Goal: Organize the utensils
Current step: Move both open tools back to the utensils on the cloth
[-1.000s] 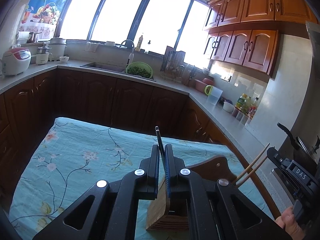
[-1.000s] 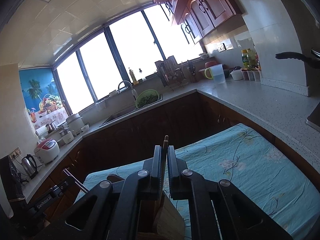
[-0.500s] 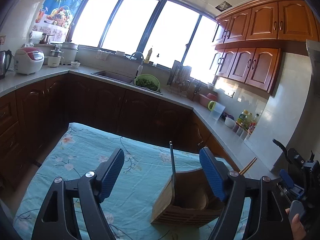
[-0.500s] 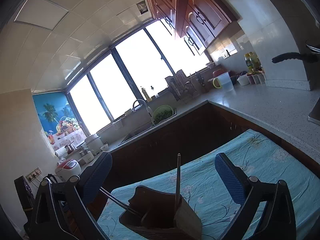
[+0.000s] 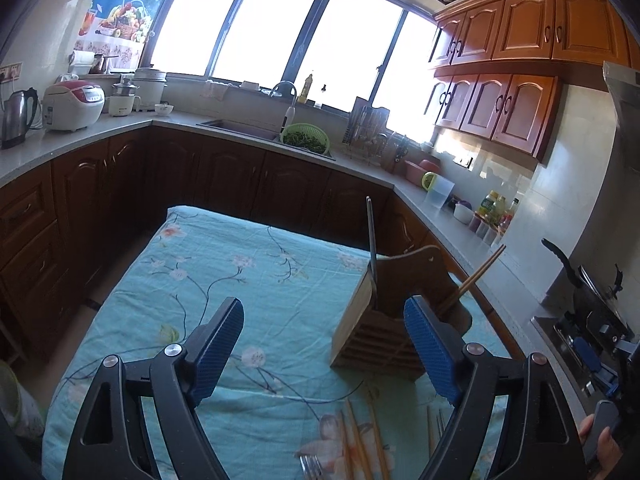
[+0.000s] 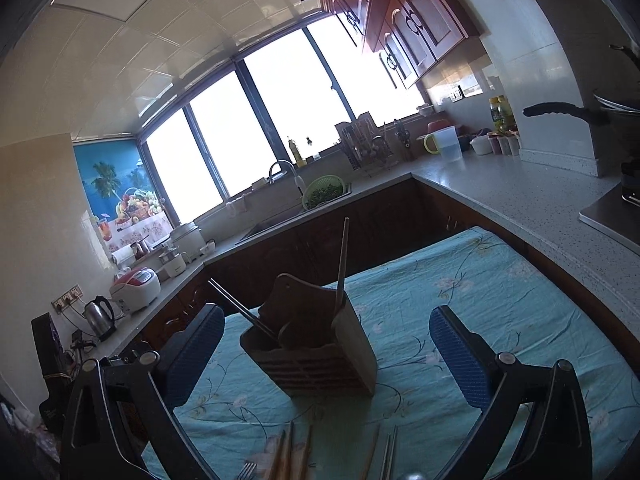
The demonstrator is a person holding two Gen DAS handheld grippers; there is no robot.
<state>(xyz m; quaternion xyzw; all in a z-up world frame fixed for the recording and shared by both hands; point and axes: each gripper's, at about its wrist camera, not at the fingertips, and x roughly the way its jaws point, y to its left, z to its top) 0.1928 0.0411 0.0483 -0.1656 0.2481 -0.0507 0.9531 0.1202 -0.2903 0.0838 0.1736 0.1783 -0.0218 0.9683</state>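
A wooden utensil holder (image 5: 380, 332) stands on the floral blue tablecloth (image 5: 260, 280). A dark thin utensil (image 5: 371, 240) stands upright in it and wooden chopsticks (image 5: 480, 272) lean out to the right. My left gripper (image 5: 323, 308) is short of the holder, its jaws opening with nothing between them. In the right wrist view my right gripper (image 6: 326, 314) stands wide open and apart from the holder (image 6: 320, 352), which holds an upright wooden chopstick (image 6: 343, 260) and slanted metal chopsticks (image 6: 236, 304). Loose chopsticks (image 5: 356, 440) and a fork (image 5: 310, 466) lie on the cloth nearest me.
A grey counter (image 5: 440, 224) wraps around the table, with a sink and green colander (image 5: 306, 140), rice cooker (image 5: 74, 106), kettle (image 5: 16, 116) and plastic jug (image 5: 438, 192). A pan (image 5: 588, 284) sits on the stove at right. A hand (image 5: 600, 440) shows at the lower right.
Both grippers went from shut on a utensil above the holder to open, leaving the utensils standing in it. Both pulled back, and loose utensils on the cloth came into view.
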